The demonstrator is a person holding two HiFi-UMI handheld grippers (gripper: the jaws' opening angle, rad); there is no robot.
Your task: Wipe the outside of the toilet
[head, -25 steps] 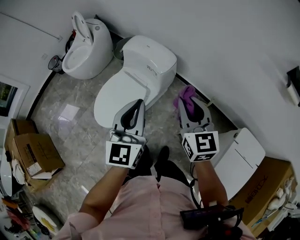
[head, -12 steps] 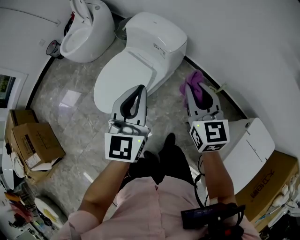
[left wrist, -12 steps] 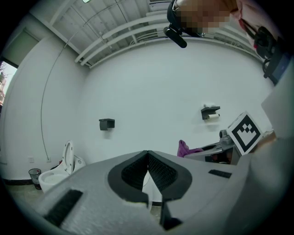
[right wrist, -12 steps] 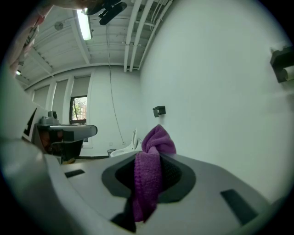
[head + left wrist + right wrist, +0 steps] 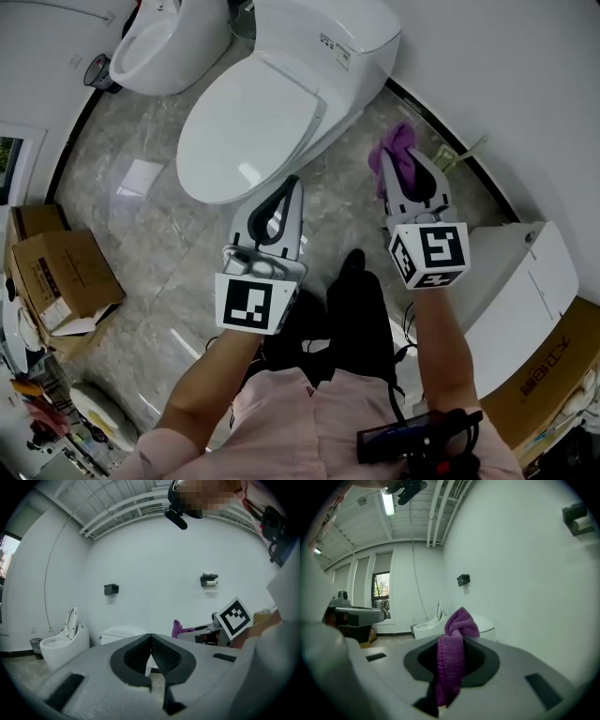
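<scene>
A white toilet with its lid down stands against the wall, filling the upper middle of the head view. My left gripper hovers just in front of the lid's near rim, jaws shut with nothing between them. My right gripper hangs to the right of the toilet, above the floor near the wall. It is shut on a purple cloth that bunches out past the jaw tips. The toilet's tank shows behind the left jaws.
A second white toilet with raised seat stands at the upper left. A white lidded unit and a cardboard box sit at the right. More boxes lie at the left. Marble floor lies between.
The view has closed in on the toilet, which now sits higher and larger in the head view. Both grippers have advanced toward it; the cloth stays gripped.
</scene>
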